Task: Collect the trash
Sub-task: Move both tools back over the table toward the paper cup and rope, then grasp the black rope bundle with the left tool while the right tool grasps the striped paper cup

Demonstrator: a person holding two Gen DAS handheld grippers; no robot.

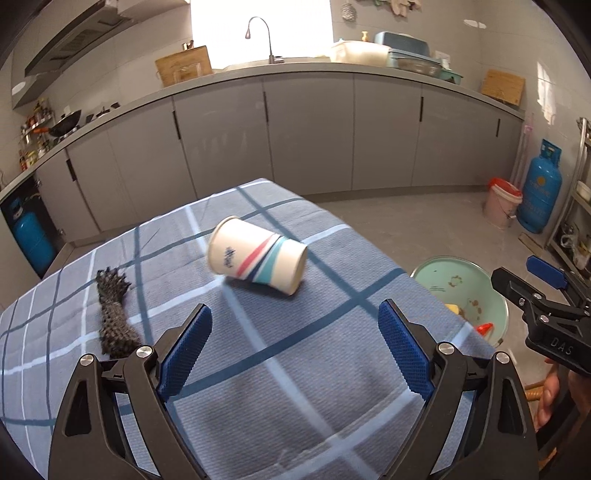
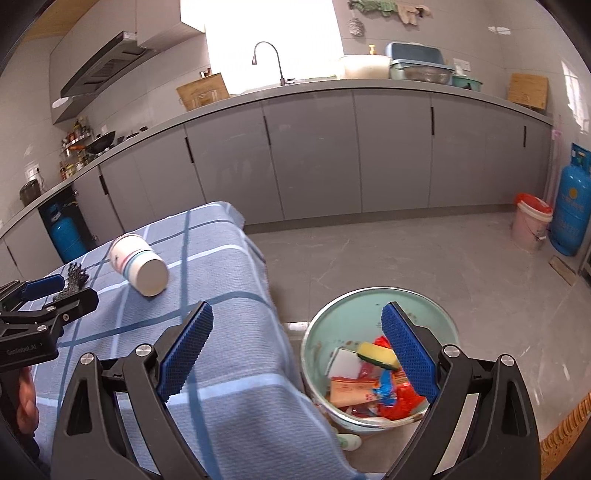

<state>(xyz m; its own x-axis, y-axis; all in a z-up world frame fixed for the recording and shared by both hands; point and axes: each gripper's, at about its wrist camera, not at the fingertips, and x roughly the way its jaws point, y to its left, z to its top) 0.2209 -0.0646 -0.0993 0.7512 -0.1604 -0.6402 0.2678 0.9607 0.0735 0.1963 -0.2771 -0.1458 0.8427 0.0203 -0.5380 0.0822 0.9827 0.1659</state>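
Now both tools gape empty: the left tool (image 1: pixel 295 345) faces the tipped cup (image 1: pixel 257 254) at twelve o'clock, ready to grab.

Grey cabinets (image 1: pixel 306 136) run under the countertop (image 1: pixel 332 68), gooseneck faucet (image 1: pixel 260 35) at the bright window. Wok (image 1: pixel 66 120) far left. Blue gas cylinder (image 1: pixel 543 186) by the right wall, pink bucket (image 1: pixel 502 205) with red lid just beside it. Range hood (image 2: pixel 103 64) upper left.
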